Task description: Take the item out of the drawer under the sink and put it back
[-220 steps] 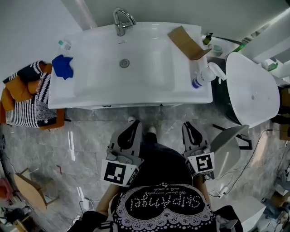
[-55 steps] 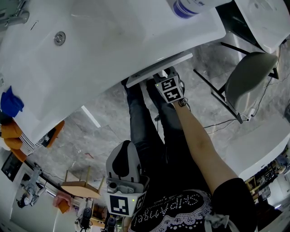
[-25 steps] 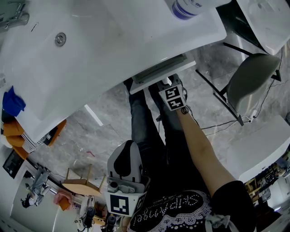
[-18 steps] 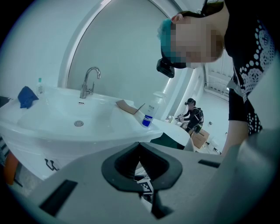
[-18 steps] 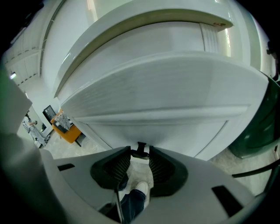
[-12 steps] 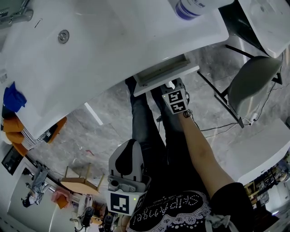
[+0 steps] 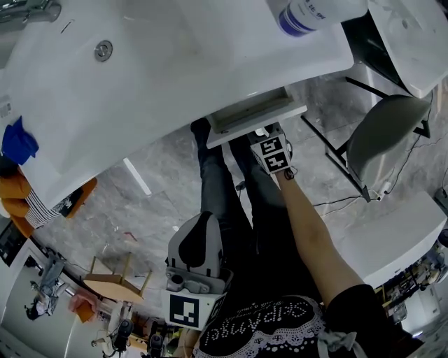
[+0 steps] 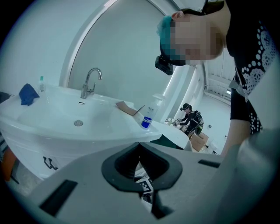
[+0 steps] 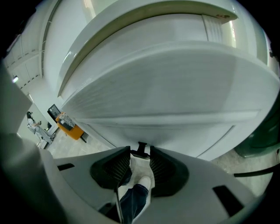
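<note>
A white sink (image 7: 175, 63) fills the top of the head view, set over a grey marbled floor (image 7: 157, 178). Just under the sink's front edge a white drawer (image 7: 255, 115) stands partly out. Only a narrow pale strip of its inside shows, and the item in it cannot be made out. The right gripper (image 7: 263, 133) reaches up to the drawer front below the sink, and its jaws are clamped on the small dark handle (image 9: 141, 149). The left gripper (image 7: 201, 224) hangs well out from the sink, close to the person's body, with its jaws pressed together on nothing (image 8: 140, 146). On the sink's deck a blue cloth (image 7: 17, 140) lies at the end beside the faucet (image 8: 89, 82), and a spray bottle (image 7: 318, 12) and a piece of cardboard (image 8: 127, 107) sit at the other end. A grey chair (image 7: 381, 136) stands just past that end, and a small wooden stool (image 7: 112, 280) stands well away from the sink.
</note>
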Demonstrator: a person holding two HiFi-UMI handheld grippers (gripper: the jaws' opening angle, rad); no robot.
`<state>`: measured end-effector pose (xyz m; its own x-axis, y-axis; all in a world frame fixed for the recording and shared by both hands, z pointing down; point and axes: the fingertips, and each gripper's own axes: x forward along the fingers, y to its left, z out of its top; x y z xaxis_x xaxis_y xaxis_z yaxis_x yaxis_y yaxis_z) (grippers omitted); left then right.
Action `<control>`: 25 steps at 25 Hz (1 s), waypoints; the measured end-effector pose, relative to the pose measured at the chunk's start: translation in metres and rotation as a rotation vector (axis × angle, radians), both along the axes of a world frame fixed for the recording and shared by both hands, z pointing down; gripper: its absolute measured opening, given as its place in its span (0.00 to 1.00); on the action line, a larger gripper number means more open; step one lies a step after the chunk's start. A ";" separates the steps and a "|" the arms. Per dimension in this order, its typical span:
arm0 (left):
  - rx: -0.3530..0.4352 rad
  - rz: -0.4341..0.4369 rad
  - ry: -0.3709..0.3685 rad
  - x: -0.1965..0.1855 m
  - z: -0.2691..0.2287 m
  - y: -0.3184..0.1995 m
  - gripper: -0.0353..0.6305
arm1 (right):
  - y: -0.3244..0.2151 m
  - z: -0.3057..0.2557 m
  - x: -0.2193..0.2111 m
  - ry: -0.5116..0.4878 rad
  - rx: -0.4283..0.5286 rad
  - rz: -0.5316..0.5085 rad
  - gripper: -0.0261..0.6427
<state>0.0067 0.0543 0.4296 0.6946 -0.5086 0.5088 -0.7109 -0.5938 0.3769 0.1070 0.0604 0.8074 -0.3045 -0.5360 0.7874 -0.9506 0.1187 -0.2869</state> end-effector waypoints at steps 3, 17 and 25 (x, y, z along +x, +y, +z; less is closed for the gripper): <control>0.010 0.000 0.011 -0.001 -0.002 0.000 0.06 | 0.000 -0.003 0.001 0.016 -0.011 -0.004 0.25; 0.078 -0.030 0.045 -0.010 -0.025 -0.014 0.06 | 0.023 -0.062 0.013 0.034 0.061 -0.015 0.07; 0.138 -0.047 0.061 -0.014 -0.047 -0.022 0.06 | 0.022 -0.103 0.020 0.044 0.117 -0.066 0.06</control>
